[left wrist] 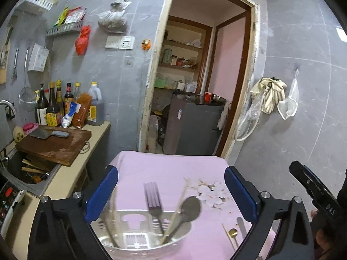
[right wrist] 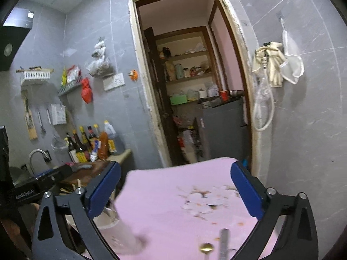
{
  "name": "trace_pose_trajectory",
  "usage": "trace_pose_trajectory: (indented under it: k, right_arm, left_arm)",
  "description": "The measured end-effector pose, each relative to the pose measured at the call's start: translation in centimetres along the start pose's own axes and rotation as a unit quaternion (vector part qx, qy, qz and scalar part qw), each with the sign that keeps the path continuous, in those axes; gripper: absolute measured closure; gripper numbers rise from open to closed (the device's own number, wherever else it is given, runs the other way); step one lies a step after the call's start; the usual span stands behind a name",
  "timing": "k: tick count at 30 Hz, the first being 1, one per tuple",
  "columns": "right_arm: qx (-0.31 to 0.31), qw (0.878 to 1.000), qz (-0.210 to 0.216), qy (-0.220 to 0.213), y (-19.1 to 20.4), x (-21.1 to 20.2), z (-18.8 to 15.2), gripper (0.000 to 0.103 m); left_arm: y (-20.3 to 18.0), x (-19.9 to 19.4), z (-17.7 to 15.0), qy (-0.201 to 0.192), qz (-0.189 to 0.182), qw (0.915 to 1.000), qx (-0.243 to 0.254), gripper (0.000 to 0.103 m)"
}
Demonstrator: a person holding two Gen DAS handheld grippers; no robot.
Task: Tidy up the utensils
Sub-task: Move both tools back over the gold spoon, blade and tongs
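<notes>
The left gripper [left wrist: 171, 195] stands released, its blue pads wide apart with nothing pressed between them. Low in the left wrist view, between the pads, a metal utensil holder [left wrist: 138, 236] stands on the pink floral cloth [left wrist: 169, 166] that covers the worktop. The holder contains a fork [left wrist: 153, 201] with tines up, a spoon [left wrist: 190, 205] with bowl up, and chopsticks [left wrist: 181, 197], all leaning. To the lower right of the holder, a gold-headed spoon [left wrist: 233, 234] and a silver knife [left wrist: 241, 226] lie flat on the cloth.

The right gripper [right wrist: 175, 188] is likewise released, with nothing between its pads. In the right wrist view the holder appears blurred at lower left, just beside the left pad. The gold-headed spoon and the knife lie at the bottom edge, right of centre.

At the left of the left wrist view, a cleaver [left wrist: 48, 134] rests on a wooden cutting board [left wrist: 54, 145] beside sauce bottles [left wrist: 56, 106].
</notes>
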State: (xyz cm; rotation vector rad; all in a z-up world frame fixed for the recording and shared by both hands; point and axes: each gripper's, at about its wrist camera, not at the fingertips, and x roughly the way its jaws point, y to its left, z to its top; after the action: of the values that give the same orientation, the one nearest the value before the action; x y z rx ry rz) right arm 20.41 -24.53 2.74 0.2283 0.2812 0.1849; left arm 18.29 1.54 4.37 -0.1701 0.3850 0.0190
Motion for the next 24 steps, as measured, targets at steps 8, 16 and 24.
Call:
trace_pose_trajectory:
  k: [8,16,24]
  right_arm:
    - [-0.002,0.999,-0.038,0.035,-5.8,-0.8,-1.3,0.002]
    - [0.003,0.996,-0.058,0.071,-10.9,0.2,-3.9,0.002]
    - [-0.002,0.989,-0.066,0.129,-13.4,2.5,-8.1,0.002]
  left_arm:
    - [-4.9,1.2,-2.5,0.021,-0.013,0.9994,0.023,0.003]
    - [-8.7,2.9,-5.3,0.044,-0.016,0.9985,0.029,0.003]
    - [-11.0,5.6,-8.5,0.089,-0.024,0.9951,0.036,0.003]
